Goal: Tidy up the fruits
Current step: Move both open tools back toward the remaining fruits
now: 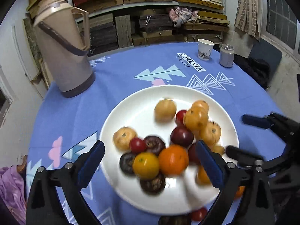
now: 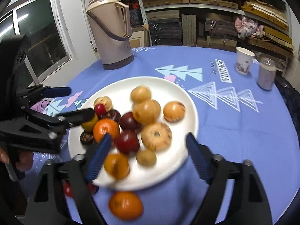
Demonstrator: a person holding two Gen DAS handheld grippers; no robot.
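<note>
One white plate (image 2: 189,101) of fruit is seen near the middle of the blue-clothed desk (image 2: 234,131). One orange (image 2: 125,205) lies off the plate toward the near edge. Both the left tongs (image 1: 150,159) and right tongs (image 2: 148,150) are spread wide, with nothing gripped. Toward the far edge stand one flask (image 2: 112,30), one paper cup (image 2: 243,61) and one can (image 2: 266,74).
</note>
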